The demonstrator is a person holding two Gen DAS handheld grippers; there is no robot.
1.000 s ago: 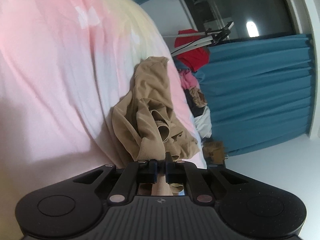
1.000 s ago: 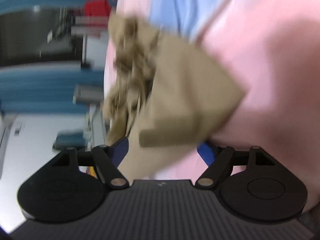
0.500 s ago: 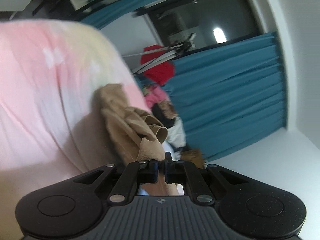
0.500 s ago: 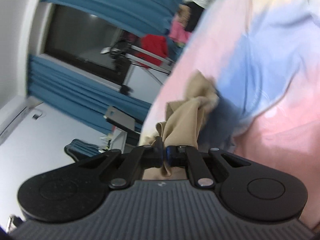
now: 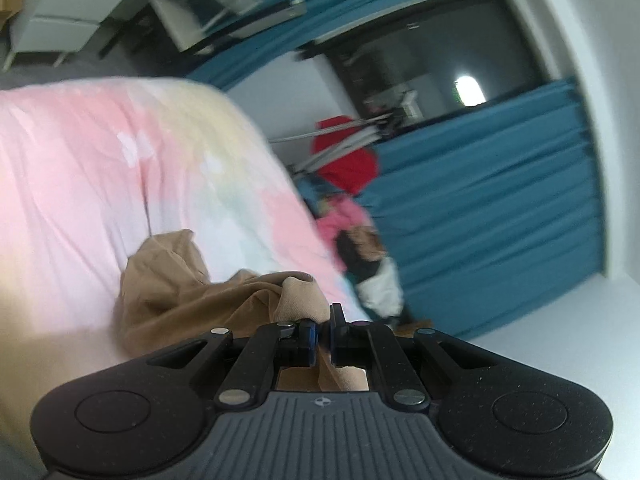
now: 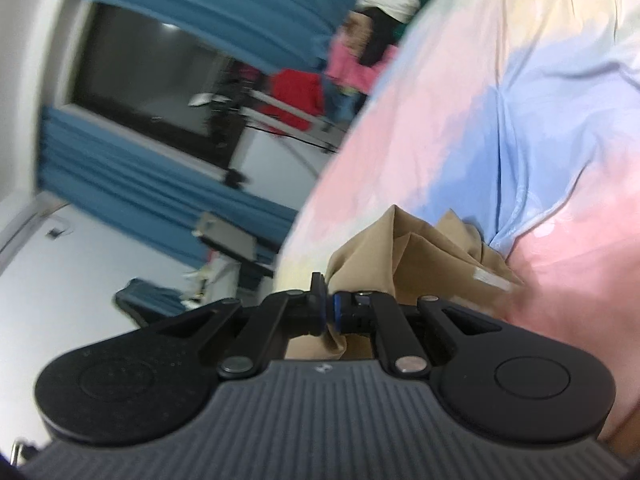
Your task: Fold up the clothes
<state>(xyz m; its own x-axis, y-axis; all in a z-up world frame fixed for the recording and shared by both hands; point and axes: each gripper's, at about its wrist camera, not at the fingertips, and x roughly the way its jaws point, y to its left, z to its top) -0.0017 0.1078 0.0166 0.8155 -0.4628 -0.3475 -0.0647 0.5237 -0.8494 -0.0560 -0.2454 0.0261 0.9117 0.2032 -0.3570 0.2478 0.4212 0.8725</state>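
Bedroom in a home: pastel tie-dye bedsheet on a bed, teal curtains round a dark window, clothes pile w/ drying rack.

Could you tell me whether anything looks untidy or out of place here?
Yes. The tan garment is bunched and crumpled on the pastel bedsheet rather than spread flat, pinched by the left gripper and the right gripper. A jumbled pile of clothes sits beyond the bed.
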